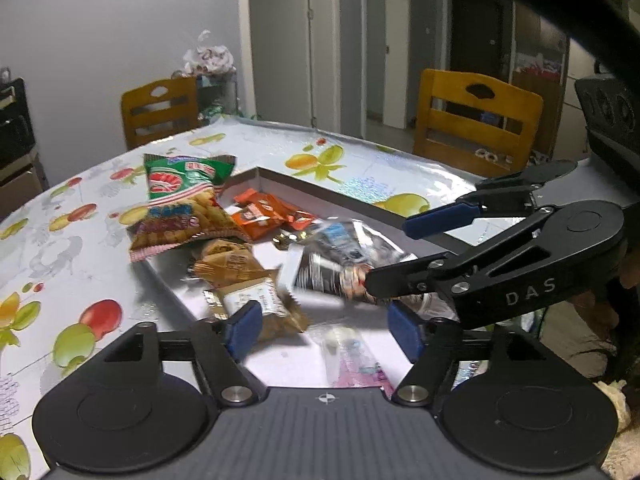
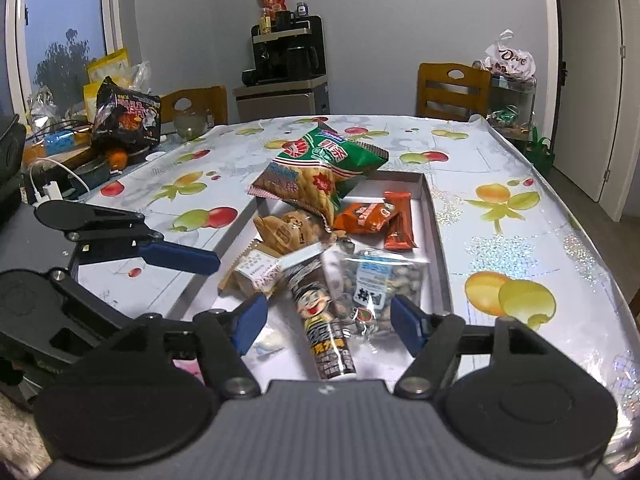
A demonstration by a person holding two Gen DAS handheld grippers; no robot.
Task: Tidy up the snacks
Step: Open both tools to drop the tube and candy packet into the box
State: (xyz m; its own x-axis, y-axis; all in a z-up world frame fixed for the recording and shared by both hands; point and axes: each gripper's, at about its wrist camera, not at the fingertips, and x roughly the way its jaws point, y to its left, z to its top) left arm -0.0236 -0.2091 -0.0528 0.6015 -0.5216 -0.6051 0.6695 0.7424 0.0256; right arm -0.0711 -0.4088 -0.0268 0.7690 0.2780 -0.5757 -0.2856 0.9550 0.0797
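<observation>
In the right wrist view the right gripper (image 2: 326, 328) sits low in the frame over the near end of the shallow white box (image 2: 438, 240), and the cartoon-printed tube snack (image 2: 322, 320) lies directly between its blue pads, its long axis running from the bottom centre up toward the middle of the frame, roughly along the way the gripper points. The jaws stand well apart and neither pad touches the wrapper, so nothing is held; the clear bag of nuts (image 2: 376, 284) rests just beside the tube on its right. The left gripper (image 1: 322, 330), seen in its own view at bottom centre, is likewise spread wide and empty, with a tan biscuit packet (image 1: 256, 300) near its left pad and a small pale wrapper (image 1: 340, 346) lying between the pads (too blurred to identify). The other snacks, namely the green crisp bag (image 2: 340, 152), the cracker bag (image 2: 298, 188) and the orange bars (image 2: 376, 216), are piled toward the upper end of the box on the fruit-patterned surface (image 2: 520, 208). By my reading the right hand is the nearer one to the tube, and any grasp there would call for closing across the tube's narrow width.
</observation>
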